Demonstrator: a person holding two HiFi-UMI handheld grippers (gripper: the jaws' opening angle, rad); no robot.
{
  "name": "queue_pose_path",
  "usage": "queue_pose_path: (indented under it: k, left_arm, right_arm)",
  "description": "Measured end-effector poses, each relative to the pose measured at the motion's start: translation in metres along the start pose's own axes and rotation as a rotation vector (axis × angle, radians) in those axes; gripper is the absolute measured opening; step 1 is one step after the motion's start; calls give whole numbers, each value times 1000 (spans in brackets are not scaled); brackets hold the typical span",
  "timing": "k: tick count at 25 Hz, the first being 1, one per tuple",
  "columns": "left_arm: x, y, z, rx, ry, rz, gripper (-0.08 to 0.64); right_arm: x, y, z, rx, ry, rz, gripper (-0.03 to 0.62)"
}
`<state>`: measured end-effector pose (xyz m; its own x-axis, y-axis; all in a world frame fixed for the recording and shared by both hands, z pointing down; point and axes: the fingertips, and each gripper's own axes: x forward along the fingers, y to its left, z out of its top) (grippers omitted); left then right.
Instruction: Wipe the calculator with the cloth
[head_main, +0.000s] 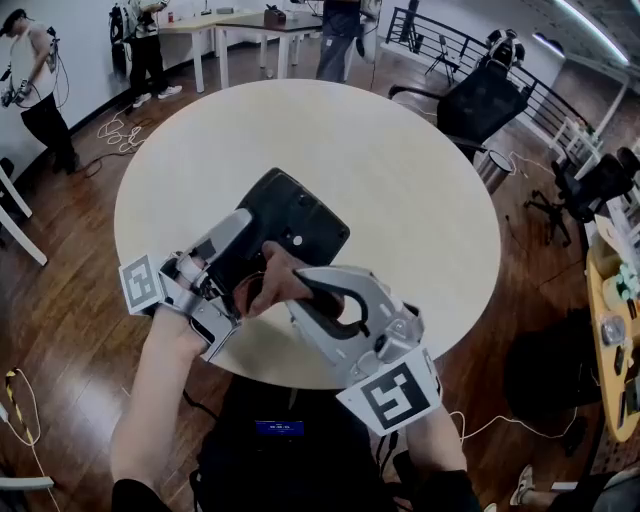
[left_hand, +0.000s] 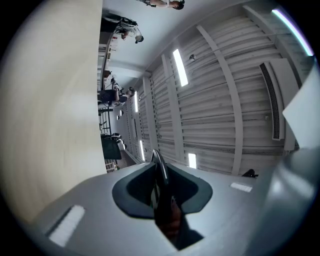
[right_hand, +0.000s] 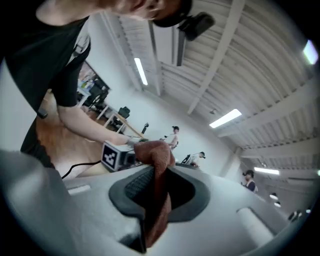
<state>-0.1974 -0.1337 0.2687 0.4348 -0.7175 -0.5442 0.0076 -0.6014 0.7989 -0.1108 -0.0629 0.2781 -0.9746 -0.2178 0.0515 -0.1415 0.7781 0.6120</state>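
My left gripper (head_main: 245, 245) holds a black calculator (head_main: 295, 215) up over the round table (head_main: 420, 170), its jaws shut on the calculator's lower left edge. In the left gripper view the calculator (left_hand: 159, 175) shows edge-on as a thin dark blade between the jaws. A reddish-brown cloth (head_main: 272, 282) is pinched in my right gripper (head_main: 292, 288), just below the calculator and close to the left gripper. In the right gripper view the cloth (right_hand: 157, 185) sticks out past the jaws, with the left gripper's marker cube (right_hand: 114, 156) right behind it. Whether the cloth touches the calculator I cannot tell.
The pale round table stands on a wooden floor with cables (head_main: 118, 132) at the left. A black office chair (head_main: 480, 100) stands beyond the table's far right edge. People (head_main: 35, 85) stand by desks at the back. A yellow bench (head_main: 615, 340) with small items lies at the right.
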Motion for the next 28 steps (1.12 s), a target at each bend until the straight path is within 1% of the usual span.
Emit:
queue_pose_path:
  k: [1, 2, 3, 5, 7, 10, 11, 12, 13, 14, 15, 17, 18, 19, 20, 21, 23, 25, 28]
  left_arm:
    - [0, 0, -1, -2, 0, 0, 64]
    - [1, -1, -3, -2, 5, -1, 64]
    - [1, -2, -4, -1, 12, -2, 64]
    - [1, -3, -3, 2, 22, -8, 64]
    - [-2, -7, -1, 6, 22, -17, 64]
    - [-8, -10, 8, 13, 6, -26, 64]
    - [-10, -10, 11, 10, -4, -28, 64]
    - [-12, -10, 15, 5, -15, -30, 64]
    - [-12, -10, 18, 2, -31, -32, 63]
    - [-12, -10, 21, 2, -49, -33, 64]
    - [-10, -10, 23, 2, -66, -34, 64]
    - [-9, -10, 23, 0, -93, -41, 63]
    - [-9, -10, 23, -4, -100, -46, 64]
    - [-10, -11, 22, -7, -102, -52, 64]
    - [-9, -12, 21, -10, -99, -59, 64]
    - [-8, -14, 19, -12, -93, -66, 63]
    - [-6, -18, 18, -12, -81, -79, 64]
    - [-4, -22, 17, -11, -69, -91, 64]
    - [5, -26, 10, -3, -38, -99, 63]
  right_arm:
    - [7, 11, -2, -53, 23, 30, 49]
    - [10, 13, -4, -81, 38, 37, 49]
    - [11, 8, -5, -88, 37, 32, 49]
    - [7, -12, -9, -69, 9, -1, 49]
    - [0, -39, -21, -32, 12, -70, 49]
    - [-9, -76, -44, 98, 58, -222, 49]
    - [-13, -83, -45, 127, 57, -261, 49]
    - [-16, -85, -41, 134, 43, -279, 50]
    - [-17, -79, -33, 129, 21, -272, 49]
    - [-17, -66, -25, 117, 1, -239, 49]
    - [-16, -48, -19, 94, -5, -182, 49]
    - [-7, -9, -14, 0, 18, -53, 49]
    - [-1, 6, -13, -55, 33, -10, 49]
    - [4, 14, -14, -98, 50, 10, 49]
    - [6, 15, -17, -119, 65, 12, 49]
    - [5, 11, -20, -119, 72, 3, 49]
    - [0, -7, -24, -89, 57, -31, 49]
    - [-7, -30, -24, -75, 27, -73, 49]
    - [-24, -73, -35, -47, 24, -162, 49]
